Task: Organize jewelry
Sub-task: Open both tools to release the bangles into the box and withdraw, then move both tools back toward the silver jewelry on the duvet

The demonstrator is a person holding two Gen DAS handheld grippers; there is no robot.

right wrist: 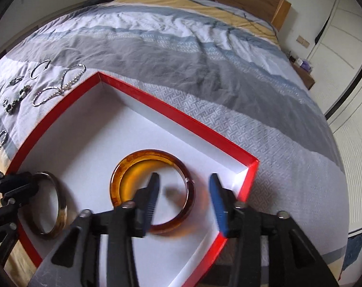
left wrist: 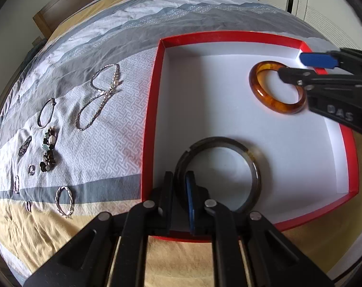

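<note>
From the left wrist, the left gripper (left wrist: 179, 191) is seen clenched on the rim of the dark bangle (left wrist: 218, 174), which rests on the white floor of the red box (left wrist: 150, 110). It is judged stiff, smooth and slippery.

From the right wrist, the right gripper (right wrist: 184, 191) is seen released, its jaws astride the amber bangle (right wrist: 152, 191) lying flat near the box corner. It is judged brittle and best pinched across the band.

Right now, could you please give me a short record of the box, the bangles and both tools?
surface: bed cover
box: red box, white inside, open
amber bangle: flat in box, right tool open astride its rim, pads off
dark bangle: in box, left tool shut on its rim
still outside: necklace, bracelets and rings on the cover beside the box
</note>
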